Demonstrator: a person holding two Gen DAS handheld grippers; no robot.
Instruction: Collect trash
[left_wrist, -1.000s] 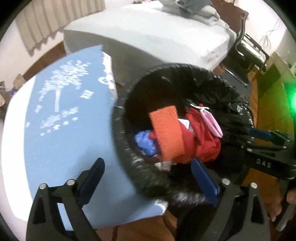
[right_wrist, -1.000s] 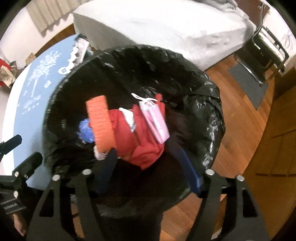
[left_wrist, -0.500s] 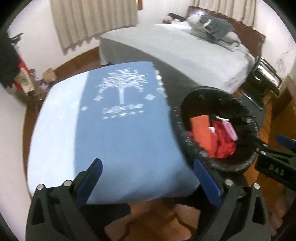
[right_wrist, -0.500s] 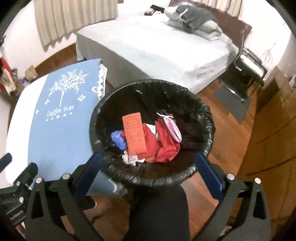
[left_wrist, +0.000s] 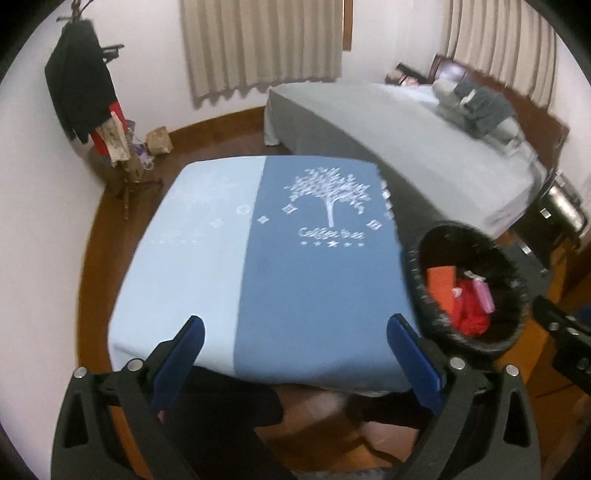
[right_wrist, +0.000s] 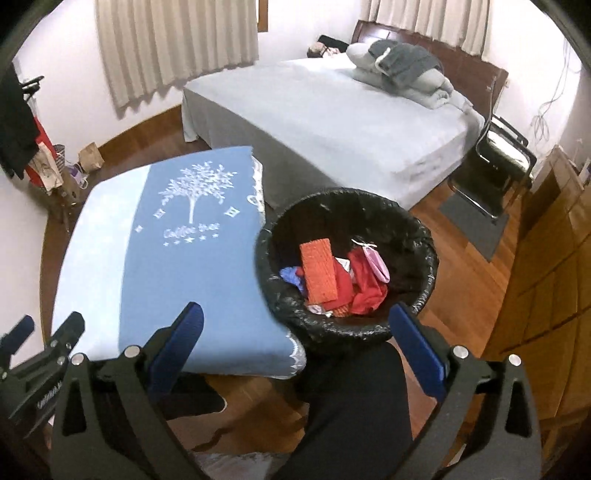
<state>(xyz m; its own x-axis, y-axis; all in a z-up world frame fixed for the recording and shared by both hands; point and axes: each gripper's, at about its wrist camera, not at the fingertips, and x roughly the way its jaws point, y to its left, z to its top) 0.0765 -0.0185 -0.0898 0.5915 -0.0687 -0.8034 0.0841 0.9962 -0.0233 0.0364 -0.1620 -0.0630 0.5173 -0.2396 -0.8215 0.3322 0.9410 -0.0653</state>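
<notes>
a: where do we see the trash?
b: in the black-lined bin (right_wrist: 347, 325) beside the table (right_wrist: 192, 280): an orange sponge (right_wrist: 318, 269), red cloth (right_wrist: 364, 286), a pink pouch (right_wrist: 376, 260).
a: and our tongs?
b: we hold the left tongs (left_wrist: 295, 356) and right tongs (right_wrist: 295, 349) spread wide, gripping nothing.

Both grippers pulled up & back from trash bin (right_wrist: 347, 206), jaws empty.
</notes>
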